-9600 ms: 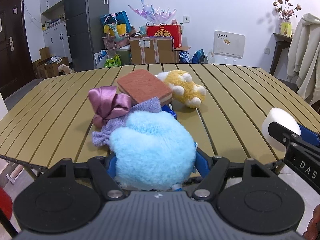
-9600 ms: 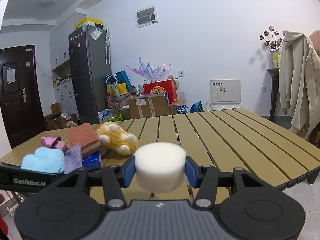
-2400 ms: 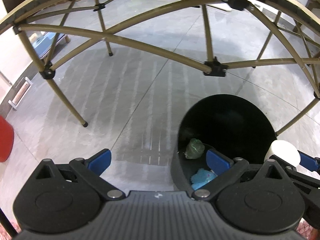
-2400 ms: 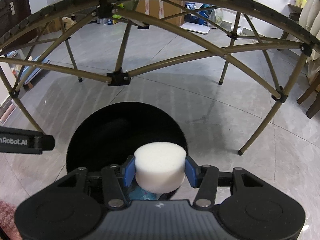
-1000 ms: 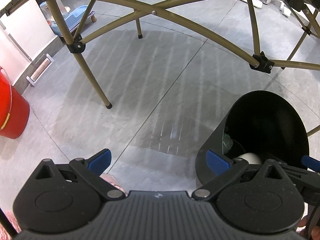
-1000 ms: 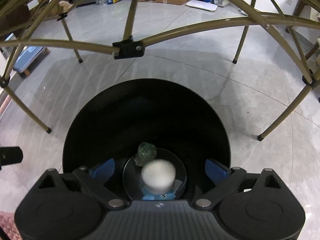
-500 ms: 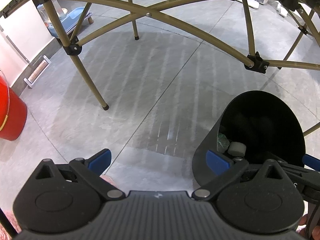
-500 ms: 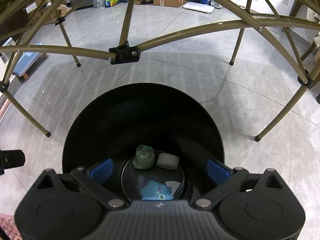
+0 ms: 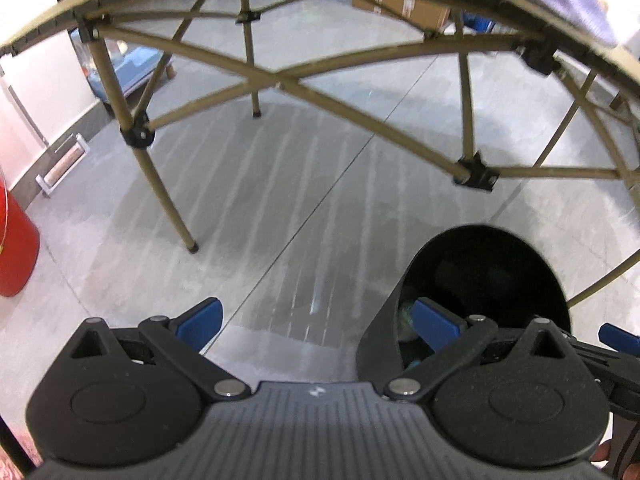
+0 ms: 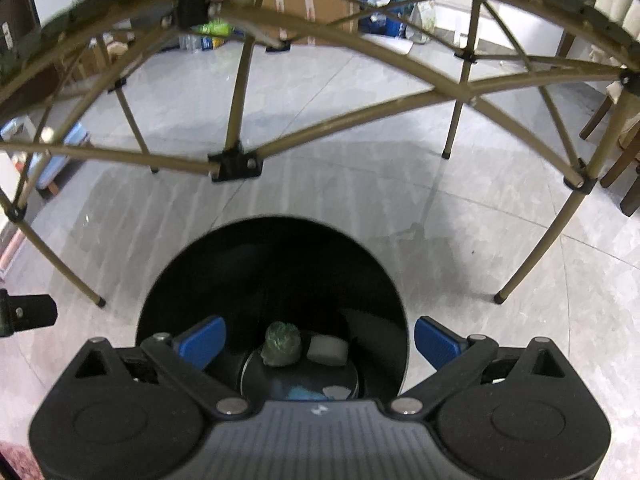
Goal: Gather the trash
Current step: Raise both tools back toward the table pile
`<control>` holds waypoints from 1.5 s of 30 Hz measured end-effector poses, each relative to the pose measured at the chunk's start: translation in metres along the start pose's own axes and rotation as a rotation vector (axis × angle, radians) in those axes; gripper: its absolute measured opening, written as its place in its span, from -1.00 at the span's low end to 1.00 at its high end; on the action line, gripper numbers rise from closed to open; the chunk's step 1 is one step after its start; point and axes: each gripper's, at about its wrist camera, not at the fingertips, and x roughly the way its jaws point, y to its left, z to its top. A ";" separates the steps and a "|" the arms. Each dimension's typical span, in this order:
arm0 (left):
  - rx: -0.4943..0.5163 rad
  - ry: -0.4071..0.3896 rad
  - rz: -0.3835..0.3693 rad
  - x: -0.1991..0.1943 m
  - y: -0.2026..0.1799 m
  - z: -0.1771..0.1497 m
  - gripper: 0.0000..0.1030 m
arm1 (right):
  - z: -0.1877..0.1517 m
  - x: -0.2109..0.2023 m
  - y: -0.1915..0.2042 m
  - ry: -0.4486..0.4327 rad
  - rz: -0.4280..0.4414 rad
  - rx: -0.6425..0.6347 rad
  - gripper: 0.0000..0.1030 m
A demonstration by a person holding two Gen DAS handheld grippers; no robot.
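My right claw (image 10: 318,340) spread empty over black bin (image 10: 208,264), white foam puck (image 10: 328,350), crumpled green wad (image 10: 282,344), blue fluff (image 10: 300,393) inside, my left claw (image 9: 316,320) spread too, no legible writing

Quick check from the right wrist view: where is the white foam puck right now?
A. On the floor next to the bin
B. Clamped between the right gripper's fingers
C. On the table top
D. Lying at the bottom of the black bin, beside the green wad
D: the white foam puck lies on the bottom of the black bin beside the green wad, and the right gripper is open and empty above it.
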 end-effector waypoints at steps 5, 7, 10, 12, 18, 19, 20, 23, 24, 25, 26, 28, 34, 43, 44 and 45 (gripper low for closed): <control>-0.013 -0.090 -0.012 -0.018 -0.003 0.004 1.00 | 0.007 -0.019 -0.008 -0.073 0.014 0.023 0.99; -0.019 -0.138 -0.015 -0.028 -0.004 0.006 1.00 | 0.009 -0.028 -0.011 -0.110 0.018 0.023 0.99; -0.026 -0.212 -0.003 -0.040 -0.009 0.008 1.00 | 0.012 -0.042 -0.014 -0.172 0.014 0.016 1.00; -0.023 -0.264 0.007 -0.049 -0.012 0.009 1.00 | 0.014 -0.051 -0.017 -0.214 0.012 0.013 1.00; -0.033 -0.414 0.008 -0.079 -0.024 0.014 1.00 | 0.024 -0.082 -0.025 -0.340 0.028 0.016 1.00; -0.032 -0.434 0.002 -0.084 -0.026 0.016 1.00 | 0.026 -0.089 -0.026 -0.367 0.028 0.014 1.00; -0.031 -0.455 -0.003 -0.089 -0.028 0.018 1.00 | 0.027 -0.094 -0.027 -0.390 0.028 0.014 1.00; -0.033 -0.498 -0.025 -0.101 -0.033 0.025 1.00 | 0.034 -0.110 -0.030 -0.469 0.037 0.014 1.00; -0.032 -0.508 -0.030 -0.103 -0.034 0.027 1.00 | 0.036 -0.115 -0.031 -0.493 0.043 0.013 1.00; -0.030 -0.517 -0.033 -0.105 -0.035 0.030 1.00 | 0.036 -0.120 -0.032 -0.511 0.047 0.013 1.00; -0.028 -0.528 -0.032 -0.108 -0.037 0.033 1.00 | 0.038 -0.124 -0.033 -0.531 0.053 0.012 1.00; -0.022 -0.553 -0.033 -0.112 -0.039 0.040 1.00 | 0.043 -0.129 -0.034 -0.563 0.069 0.003 1.00; -0.065 -0.629 -0.053 -0.116 -0.030 0.062 1.00 | 0.057 -0.134 -0.018 -0.638 0.075 -0.048 1.00; -0.120 -0.654 -0.020 -0.111 -0.008 0.096 1.00 | 0.087 -0.117 0.026 -0.684 0.112 -0.163 1.00; -0.125 -0.648 -0.020 -0.109 -0.004 0.100 1.00 | 0.091 -0.113 0.031 -0.681 0.115 -0.169 1.00; -0.125 -0.642 -0.016 -0.107 -0.001 0.103 1.00 | 0.095 -0.108 0.036 -0.683 0.114 -0.173 1.00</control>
